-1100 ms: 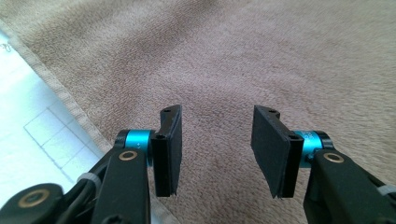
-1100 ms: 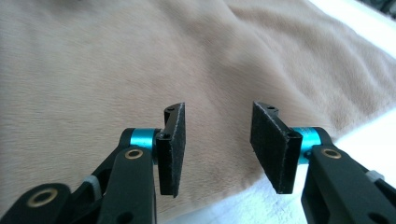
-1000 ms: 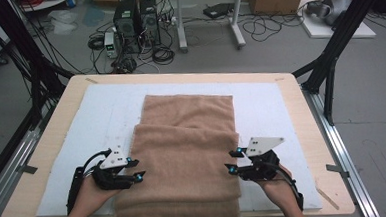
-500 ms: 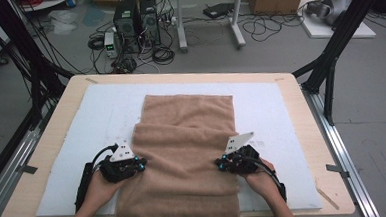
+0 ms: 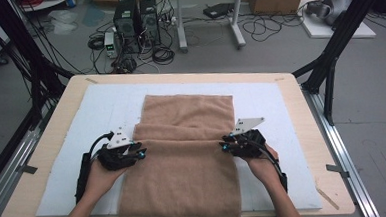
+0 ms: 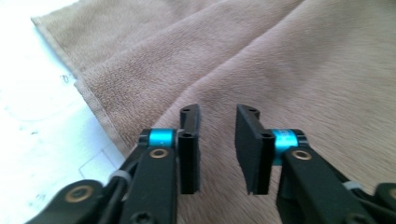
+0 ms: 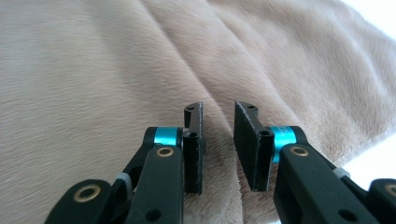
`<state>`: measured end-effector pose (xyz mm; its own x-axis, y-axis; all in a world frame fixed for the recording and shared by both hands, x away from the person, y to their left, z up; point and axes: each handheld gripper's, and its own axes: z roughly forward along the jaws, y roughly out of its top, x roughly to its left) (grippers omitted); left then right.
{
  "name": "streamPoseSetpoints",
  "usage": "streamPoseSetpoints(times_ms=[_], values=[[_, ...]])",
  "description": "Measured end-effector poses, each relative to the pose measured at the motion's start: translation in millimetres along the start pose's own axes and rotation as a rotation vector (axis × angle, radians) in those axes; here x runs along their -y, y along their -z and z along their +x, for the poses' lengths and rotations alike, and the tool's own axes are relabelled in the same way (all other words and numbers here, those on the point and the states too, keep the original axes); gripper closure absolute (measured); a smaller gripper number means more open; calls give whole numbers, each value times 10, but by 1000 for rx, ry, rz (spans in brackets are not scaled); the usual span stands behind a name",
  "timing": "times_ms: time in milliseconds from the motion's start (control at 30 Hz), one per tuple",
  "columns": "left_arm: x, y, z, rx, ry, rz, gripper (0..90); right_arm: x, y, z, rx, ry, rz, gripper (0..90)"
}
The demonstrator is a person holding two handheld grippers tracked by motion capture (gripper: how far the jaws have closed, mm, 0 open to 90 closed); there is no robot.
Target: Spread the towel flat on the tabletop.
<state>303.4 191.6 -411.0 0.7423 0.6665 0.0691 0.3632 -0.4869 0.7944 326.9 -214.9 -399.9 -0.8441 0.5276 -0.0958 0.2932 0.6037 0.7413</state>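
Note:
A brown towel (image 5: 185, 184) lies lengthwise on the white board (image 5: 68, 145), its near end hanging over the table's front edge. Two soft ridges cross it at mid-length. My left gripper (image 5: 142, 153) is at the towel's left edge by the ridges, and my right gripper (image 5: 223, 146) is at its right edge. In the left gripper view the left gripper (image 6: 217, 140) has a gap between its pads, with the towel (image 6: 303, 70) underneath. In the right gripper view the right gripper (image 7: 218, 140) is likewise parted above a fold of the towel (image 7: 93, 70). Both pairs of jaws have just been opening, and nothing is pinched between them.
The board covers most of the wooden table (image 5: 293, 98). Bare board lies on both sides of the towel. Black frame posts (image 5: 329, 76) stand at the table's corners. Computer cases (image 5: 136, 19) and cables sit on the floor beyond the far edge.
Both hands have moved away from the person along the towel's side edges and slightly inward. The jaws stood shut on the towel's edges half a second ago and now stand parted.

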Motion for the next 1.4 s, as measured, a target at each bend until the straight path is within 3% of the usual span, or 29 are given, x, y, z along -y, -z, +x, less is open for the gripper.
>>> streamPoseSetpoints(times_ms=[33, 100, 200, 300, 333, 400, 500, 567, 667, 700, 733, 800, 900, 933, 1000, 1033, 1067, 1100, 1133, 1200, 1233, 1267, 1300, 1333, 1400], values=[[15, 50, -22, 2, -8, -8, 678, 0, 0, 0, 0, 0, 0, 713], [60, 133, -60, 6, -21, -15, 663, 11, 153, 138, -18, 35, -31, 703], [155, 214, -99, 16, -16, -14, 654, 51, 266, 258, -23, 48, -47, 691], [253, 251, -147, 39, -16, -19, 652, 81, 288, 334, -50, 59, -57, 683], [287, 250, -165, 50, -19, -9, 650, 118, 227, 415, -107, 63, -41, 661], [356, 225, -197, 65, -26, 14, 642, 169, 120, 479, -140, 71, -4, 639], [431, 168, -210, 96, -19, 56, 631, 238, 14, 505, -145, 59, 32, 620], [474, 127, -218, 116, -22, 78, 638, 341, -105, 513, -157, 24, 65, 610], [490, 134, -225, 135, -17, 66, 737, 392, -134, 521, -162, -12, 45, 646], [492, 137, -243, 138, -22, 63, 787, 426, -135, 520, -170, -46, 20, 741], [490, 140, -263, 141, -34, 64, 787, 426, -135, 520, -170, -46, 20, 741], [483, 150, -299, 132, -45, 69, 852, 427, -119, 534, -197, -36, 19, 863], [495, 214, -320, 151, -38, 57, 857, 403, -89, 563, -223, -15, 39, 870], [502, 271, -340, 160, -35, 44, 858, 393, -54, 596, -233, -7, 34, 869], [520, 556, -495, 206, -35, -18, 858, 373, 164, 749, -271, 1, -18, 868], [520, 556, -495, 206, -35, -18, 857, 373, 164, 749, -271, 1, -18, 868], [521, 678, -563, 224, -47, -38, 857, 364, 259, 825, -291, 8, -33, 860], [521, 800, -634, 230, -63, -54, 844, 332, 479, 1001, -339, 33, -76, 790], [517, 910, -693, 239, -72, -66, 807, 310, 580, 1071, -346, 42, -99, 725], [495, 1041, -751, 229, -85, -76, 668, 259, 703, 1121, -344, 57, -124, 700], [481, 1061, -753, 227, -96, -73, 668, 259, 703, 1121, -344, 57, -124, 700], [469, 1053, -744, 220, -105, -69, 648, 218, 694, 1084, -287, 72, -104, 665], [461, 1024, -730, 213, -106, -66, 648, 218, 694, 1084, -287, 72, -104, 665], [459, 980, -710, 207, -108, -66, 639, 216, 585, 985, -252, 83, -72, 656], [466, 860, -658, 199, -103, -64, 637, 252, 432, 888, -238, 72, -45, 641]])
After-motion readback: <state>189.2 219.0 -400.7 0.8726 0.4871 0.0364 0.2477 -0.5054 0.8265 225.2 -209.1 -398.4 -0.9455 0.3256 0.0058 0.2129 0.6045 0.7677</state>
